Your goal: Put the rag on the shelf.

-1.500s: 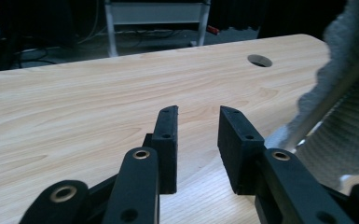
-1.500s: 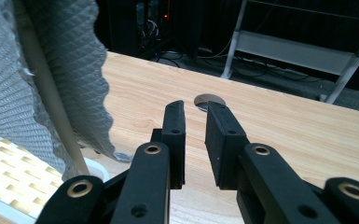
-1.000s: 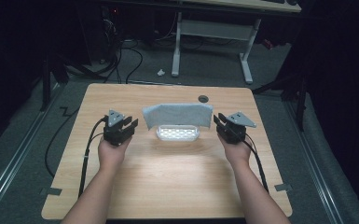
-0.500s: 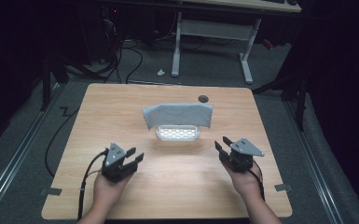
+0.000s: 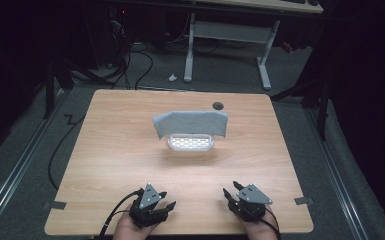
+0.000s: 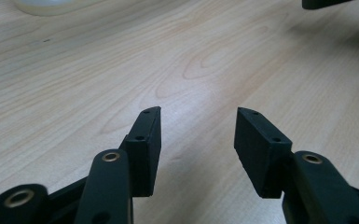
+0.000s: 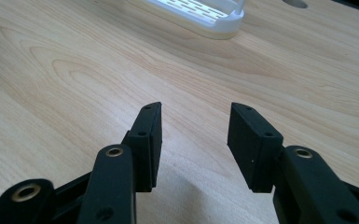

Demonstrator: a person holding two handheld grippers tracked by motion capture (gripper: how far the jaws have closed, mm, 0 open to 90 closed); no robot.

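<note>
A white slotted tray [image 5: 191, 144] stands at the middle of the wooden table [image 5: 105, 150], with a grey cloth [image 5: 190, 122] draped over its far side. My left gripper [image 5: 166, 199] rests low near the front edge, left of centre. My right gripper [image 5: 230, 188] sits level with it, right of centre. Both are well short of the tray. In the left gripper view the left gripper [image 6: 198, 112] is open over bare wood. The right gripper [image 7: 196, 106] is likewise open, with the tray [image 7: 200, 14] far ahead. Both pairs of jaws have just been opening, with nothing between them.
A dark round hole [image 5: 218, 105] is set in the table behind the tray. Cables trail from both grippers off the front edge. Beyond the table are a white desk frame [image 5: 265, 55] and floor cables. A tip of the right gripper [image 6: 326, 3] shows in the left gripper view.
Both hands have drawn back from either side of the tray and cloth to the table's front edge and sunk lower. Both pairs of jaws stand wider apart than before.
</note>
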